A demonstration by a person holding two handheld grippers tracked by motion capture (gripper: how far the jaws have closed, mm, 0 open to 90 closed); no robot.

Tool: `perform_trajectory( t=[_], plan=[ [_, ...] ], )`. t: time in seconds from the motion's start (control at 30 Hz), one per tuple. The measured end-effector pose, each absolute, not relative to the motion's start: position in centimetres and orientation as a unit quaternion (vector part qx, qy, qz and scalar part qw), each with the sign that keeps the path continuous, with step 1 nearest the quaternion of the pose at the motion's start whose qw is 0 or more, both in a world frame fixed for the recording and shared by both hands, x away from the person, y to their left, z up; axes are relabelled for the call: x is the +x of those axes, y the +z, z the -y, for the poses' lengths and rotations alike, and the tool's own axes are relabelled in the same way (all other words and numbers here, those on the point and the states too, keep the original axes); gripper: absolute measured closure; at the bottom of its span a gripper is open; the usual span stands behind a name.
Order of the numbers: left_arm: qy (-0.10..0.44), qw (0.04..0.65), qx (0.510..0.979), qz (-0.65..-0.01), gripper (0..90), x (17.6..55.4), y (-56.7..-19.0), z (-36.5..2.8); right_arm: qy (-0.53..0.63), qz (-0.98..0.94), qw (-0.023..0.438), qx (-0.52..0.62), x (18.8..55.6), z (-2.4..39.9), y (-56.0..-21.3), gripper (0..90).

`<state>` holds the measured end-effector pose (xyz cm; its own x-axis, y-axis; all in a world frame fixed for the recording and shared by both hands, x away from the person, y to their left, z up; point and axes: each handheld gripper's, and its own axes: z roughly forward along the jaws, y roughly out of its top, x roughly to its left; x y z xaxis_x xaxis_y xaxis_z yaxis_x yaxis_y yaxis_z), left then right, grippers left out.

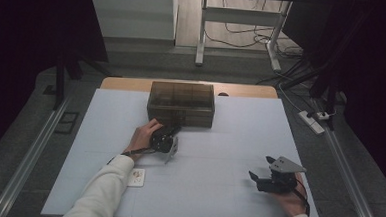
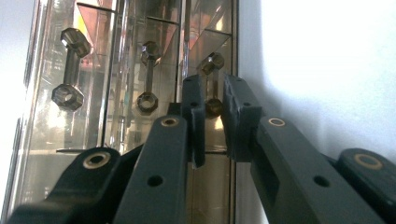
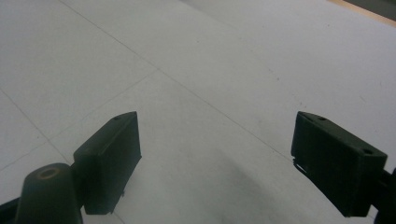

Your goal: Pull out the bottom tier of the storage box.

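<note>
A translucent brown box with several small drawers stands at the back middle of the white table cover. My left gripper, rolled onto its side, reaches the box's front face. In the left gripper view its jaws sit close together around the bar handle of one drawer, with two similar handles beside it on the box front. My right gripper rests at the front right, held from below by a hand. Its jaws stand wide open over bare white surface.
A small white card lies near the left forearm at the front. The wooden table edge shows behind the cover. On the floor, a power strip lies to the right and a white desk frame stands behind.
</note>
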<state>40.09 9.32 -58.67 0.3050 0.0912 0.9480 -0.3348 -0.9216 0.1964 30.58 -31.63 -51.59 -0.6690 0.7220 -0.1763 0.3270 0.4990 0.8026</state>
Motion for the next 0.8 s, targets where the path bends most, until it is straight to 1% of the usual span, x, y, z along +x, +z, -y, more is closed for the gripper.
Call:
perform_trajectory(
  t=[0.53, 0.6, 0.63, 0.67, 0.73, 0.8],
  plan=[
    [0.586, 0.187, 0.784, 0.083, 79.7, 39.84, -58.62, -9.57, 0.386, -0.828, 0.254, 0.317, 30.58, 31.65, -51.58, 15.3],
    [0.583, 0.187, 0.786, 0.087, 81.2, 39.72, -58.59, -9.73, 0.386, -0.828, 0.254, 0.317, 30.59, 31.64, -51.59, 15.2],
    [0.587, 0.189, 0.783, 0.087, 84.5, 39.58, -58.56, -9.9, 0.386, -0.828, 0.254, 0.317, 30.59, 31.63, -51.6, 15.3],
    [0.59, 0.186, 0.782, 0.073, 89.1, 39.72, -58.47, -9.95, 0.387, -0.828, 0.254, 0.317, 30.6, 31.62, -51.61, 15.3],
    [0.586, 0.2, 0.784, 0.055, 88.9, 39.95, -58.25, -10.1, 0.386, -0.828, 0.254, 0.316, 30.62, 31.61, -51.61, 15.3],
    [0.586, 0.199, 0.783, 0.06, 87.5, 39.84, -58.39, -9.94, 0.386, -0.828, 0.255, 0.316, 30.58, 31.6, -51.62, 15.3]
  ],
)
